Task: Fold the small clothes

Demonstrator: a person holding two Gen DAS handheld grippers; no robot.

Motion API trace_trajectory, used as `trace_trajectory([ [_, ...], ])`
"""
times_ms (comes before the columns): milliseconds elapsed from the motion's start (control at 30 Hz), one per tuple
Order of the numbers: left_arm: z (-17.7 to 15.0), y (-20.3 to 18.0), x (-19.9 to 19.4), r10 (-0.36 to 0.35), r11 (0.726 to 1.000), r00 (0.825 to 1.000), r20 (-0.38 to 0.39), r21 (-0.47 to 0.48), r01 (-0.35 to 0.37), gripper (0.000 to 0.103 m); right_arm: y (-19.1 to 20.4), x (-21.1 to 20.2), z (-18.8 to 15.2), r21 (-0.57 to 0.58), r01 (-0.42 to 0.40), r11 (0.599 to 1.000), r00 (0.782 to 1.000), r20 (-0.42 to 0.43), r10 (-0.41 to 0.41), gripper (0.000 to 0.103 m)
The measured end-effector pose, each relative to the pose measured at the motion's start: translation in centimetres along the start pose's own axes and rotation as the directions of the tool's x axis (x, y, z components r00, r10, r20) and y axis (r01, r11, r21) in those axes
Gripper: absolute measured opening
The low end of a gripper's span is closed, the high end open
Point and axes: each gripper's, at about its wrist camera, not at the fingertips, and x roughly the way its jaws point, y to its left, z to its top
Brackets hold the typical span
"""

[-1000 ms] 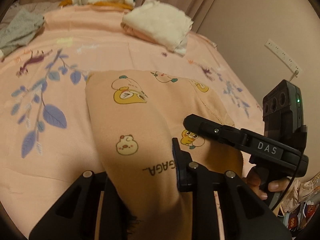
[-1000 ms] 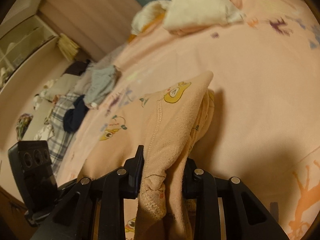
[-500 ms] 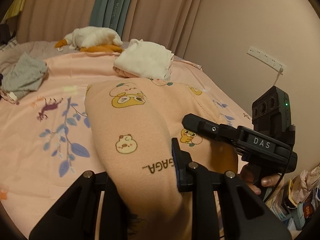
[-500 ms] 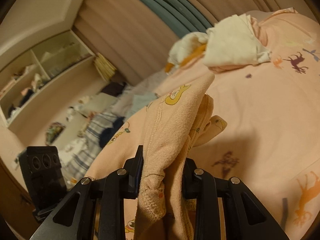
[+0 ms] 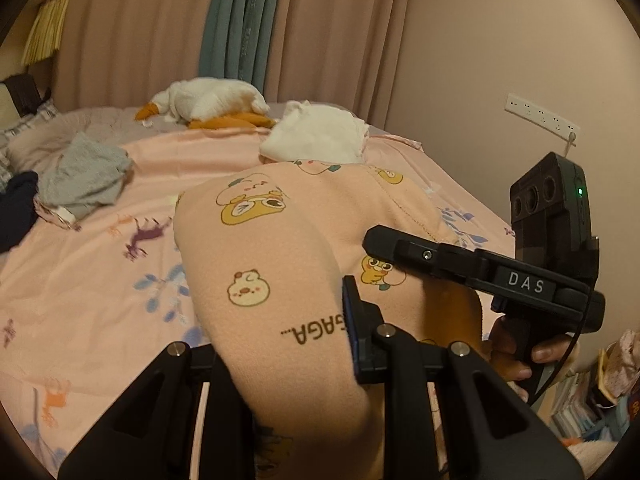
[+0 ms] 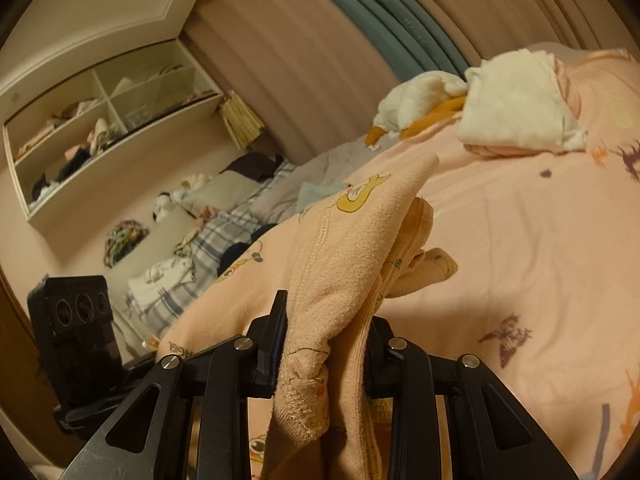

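We hold one peach garment (image 5: 276, 280) with cartoon prints between both tools, lifted clear above the pink bedspread (image 5: 120, 264). In the left wrist view the left gripper (image 5: 288, 364) sits at six o'clock, its jaws clamped on a thick roll of the cloth that bulges up and away towards twelve o'clock; only the right-hand pad shows, the other is buried behind the fabric. At three o'clock we see the right gripper (image 5: 374, 236), a hand (image 5: 516, 354) wrapped round its handle, its tip lying against the same garment.

In the right wrist view the right gripper (image 6: 326, 340) at six o'clock pinches a bunched, stitched edge of the garment (image 6: 340, 264), cloth filling the gap between the pads and spilling down below them. The fabric rises from the jaws towards twelve o'clock and stretches off to nine o'clock, where the black body of the left tool stands.

Farther back on the bed, a folded white cloth (image 5: 320, 136) lies at about twelve o'clock in the left view, with a white plush goose (image 5: 208, 100) just behind it at eleven. A crumpled grey garment (image 5: 84, 176) rests at ten o'clock. Curtains (image 5: 240, 20) hang behind the bed, and a wall shelf (image 6: 100, 120) shows at ten o'clock in the right view.
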Motion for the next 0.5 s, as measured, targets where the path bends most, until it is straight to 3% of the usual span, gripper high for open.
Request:
trace_trajectory([
  [300,2.3,5.9,-2.0,-0.037,0.998,0.999,0.025,-0.041,0.038,0.022,4.6,4.0,3.1,-0.107,0.028,0.994,0.996,-0.086,-0.037,0.031],
  [367,2.2,8.1,-1.1,-0.049,0.994,0.999,0.015,-0.097,0.05,0.023,4.5,6.1,3.3,-0.1,0.023,0.995,0.992,-0.118,-0.035,0.031],
  [433,1.1,10.6,0.6,-0.064,0.987,0.997,-0.04,-0.149,0.057,0.026,3.4,8.9,2.8,-0.104,0.029,0.994,0.985,-0.164,-0.046,0.031],
  [500,-1.4,13.4,3.1,-0.046,0.975,0.99,-0.132,-0.221,0.016,0.029,1.3,11.9,1.4,-0.056,0.067,0.996,0.961,-0.263,-0.079,0.034],
])
